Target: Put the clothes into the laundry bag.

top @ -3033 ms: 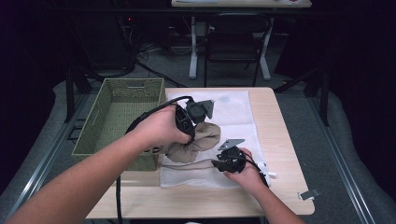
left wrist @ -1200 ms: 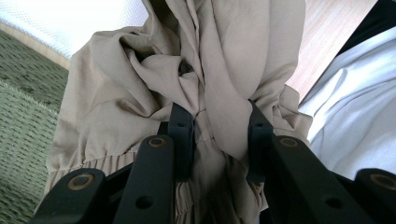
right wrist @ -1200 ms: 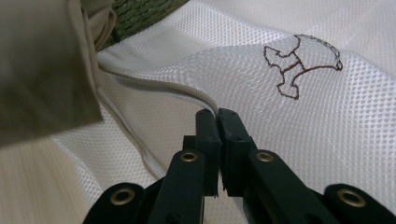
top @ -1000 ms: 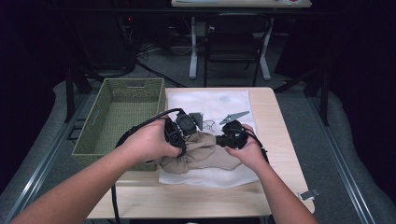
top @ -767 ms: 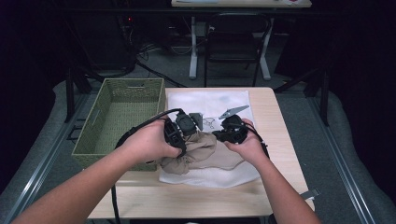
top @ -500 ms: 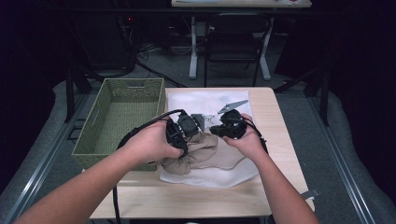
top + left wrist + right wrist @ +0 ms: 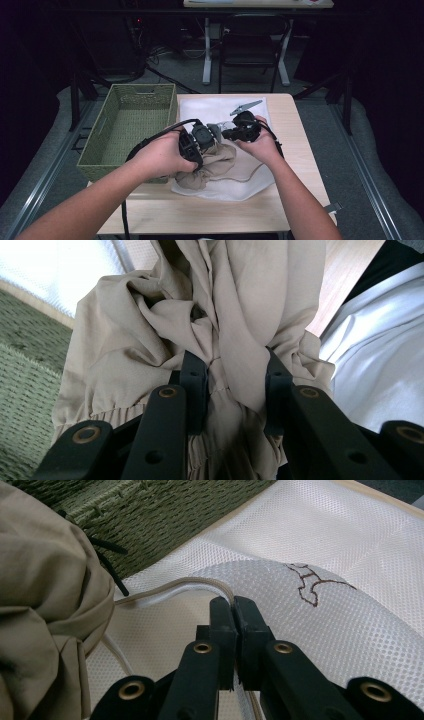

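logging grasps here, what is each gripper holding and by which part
Left gripper: shut on the beige garment, by a bunched fold near its gathered edge. Right gripper: shut on the white mesh bag, at its corded rim.

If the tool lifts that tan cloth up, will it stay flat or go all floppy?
Probably floppy: the tan cloth already bunches into soft folds where the left tool pinches it. It looks thin, so likely light for its size. Loose parts would probably hang and drag over the white mesh bag, maybe catching the green basket beside it.
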The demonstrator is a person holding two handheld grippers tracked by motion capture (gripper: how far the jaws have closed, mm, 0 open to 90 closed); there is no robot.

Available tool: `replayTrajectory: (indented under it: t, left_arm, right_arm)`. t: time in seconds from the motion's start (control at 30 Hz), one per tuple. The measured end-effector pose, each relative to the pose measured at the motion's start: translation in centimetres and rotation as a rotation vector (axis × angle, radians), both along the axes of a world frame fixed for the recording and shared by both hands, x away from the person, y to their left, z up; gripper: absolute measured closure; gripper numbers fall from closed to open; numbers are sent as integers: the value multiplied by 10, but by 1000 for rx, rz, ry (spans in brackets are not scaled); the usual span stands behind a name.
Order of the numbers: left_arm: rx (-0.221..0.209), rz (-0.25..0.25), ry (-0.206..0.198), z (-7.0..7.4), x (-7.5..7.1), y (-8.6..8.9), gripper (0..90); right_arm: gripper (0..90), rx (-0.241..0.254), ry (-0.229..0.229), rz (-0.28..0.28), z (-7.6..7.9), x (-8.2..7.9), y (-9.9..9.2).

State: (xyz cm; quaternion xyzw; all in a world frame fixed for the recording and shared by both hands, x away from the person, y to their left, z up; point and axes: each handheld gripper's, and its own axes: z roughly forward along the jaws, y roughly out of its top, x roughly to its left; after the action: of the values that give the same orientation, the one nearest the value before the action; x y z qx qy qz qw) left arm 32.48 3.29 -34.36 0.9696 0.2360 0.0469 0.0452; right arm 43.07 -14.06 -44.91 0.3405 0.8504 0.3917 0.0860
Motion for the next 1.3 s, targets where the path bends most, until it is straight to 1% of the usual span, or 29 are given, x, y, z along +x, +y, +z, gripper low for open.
replayTrajectory:
  t: [0.1, 0.13, 0.2, 0.27, 0.37, 0.5, 0.6, 0.67, 0.73, 0.77, 0.8, 0.9, 1.0, 1.17, 1.23, 1.27, 1.3]
  left_arm:
    - [-4, -8, 5, -1, -1, -4, 709]
    - [-8, -11, -2, -2, -1, -5, 709]
    - [0, -19, 3, -3, -2, -9, 710]
    - [-4, -26, 0, -5, -3, -11, 709]
    - [-2, -36, 10, -9, -5, -16, 709]
    - [-7, -46, 16, -16, -7, -19, 709]
    - [-2, -58, 22, -21, -6, -21, 709]
    - [-13, -56, 22, -25, -5, -22, 709]
    - [-9, -59, 26, -28, -4, -23, 709]
    - [-15, -55, 27, -30, -4, -24, 709]
    - [-12, -63, 21, -31, -4, -24, 709]
    - [-13, -66, 32, -35, -4, -28, 709]
    - [-17, -73, 31, -39, -4, -31, 709]
    - [-11, -87, 31, -44, -4, -37, 709]
    - [-12, -86, 37, -46, -4, -38, 709]
    - [-10, -88, 33, -47, -3, -39, 709]
    - [-13, -81, 37, -48, -3, -39, 709]
  right_arm:
    - [878, 5, 1, 5, -1, 2, 1]
    - [878, 7, 1, 6, -1, 2, 1]
    - [878, 11, 5, 6, -1, 3, 1]
    - [878, 12, 2, 9, -2, 3, 1]
    - [879, 17, -3, 11, -1, 2, 0]
    - [878, 47, -7, 8, -2, 1, -3]
    - [878, 58, -5, 8, -4, 1, -5]
    - [878, 55, -10, 10, -4, 0, -5]
    - [878, 56, -11, 8, -5, -2, -5]
    - [878, 56, -12, 8, -5, -2, -5]
    - [878, 53, -15, 10, -6, -3, -5]
    - [878, 49, -16, 13, -9, -4, -4]
    - [878, 52, -19, 17, -11, -5, -3]
    - [878, 58, -12, 17, -13, -6, -5]
    - [878, 59, -14, 18, -12, -6, -6]
    - [878, 59, -15, 18, -12, -6, -6]
    - [878, 58, -17, 19, -12, -6, -6]
